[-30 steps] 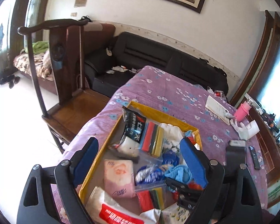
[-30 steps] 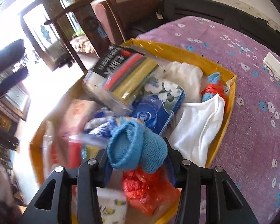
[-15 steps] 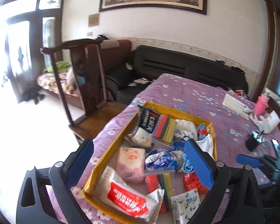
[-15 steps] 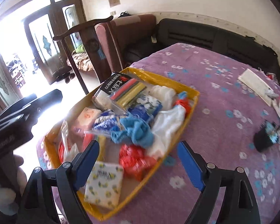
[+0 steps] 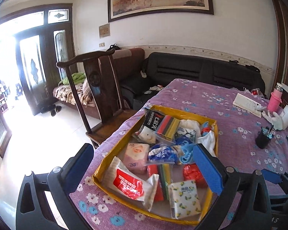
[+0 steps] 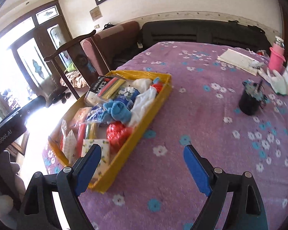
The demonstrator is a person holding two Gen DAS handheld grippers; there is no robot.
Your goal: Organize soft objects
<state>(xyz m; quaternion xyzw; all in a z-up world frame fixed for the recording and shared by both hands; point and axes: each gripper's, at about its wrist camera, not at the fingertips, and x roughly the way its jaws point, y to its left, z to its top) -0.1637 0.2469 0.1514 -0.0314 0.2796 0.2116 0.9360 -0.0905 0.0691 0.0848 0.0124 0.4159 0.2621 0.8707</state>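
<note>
A yellow tray (image 5: 182, 112) (image 6: 140, 138) on the purple flowered tablecloth holds several soft things: tissue packs (image 5: 184, 197), a blue knitted sock (image 6: 118, 110), a white cloth (image 6: 144, 101), a red bag (image 6: 118, 134), sponge packs (image 5: 166, 126). My left gripper (image 5: 144, 170) is open and empty, held above the tray's near end. My right gripper (image 6: 142, 164) is open and empty, above the tablecloth just right of the tray's near corner.
A black cup (image 6: 249, 101), a pink bottle (image 6: 276, 58), a white glove (image 6: 276, 81) and a notebook (image 6: 238, 61) lie on the table's far right. A wooden chair (image 5: 98, 88) stands left of the table, a black sofa (image 5: 201, 72) behind it.
My right gripper let go of the blue sock, which now lies in the tray, opened, and drew back to the right. My left gripper also drew back and up from the tray.
</note>
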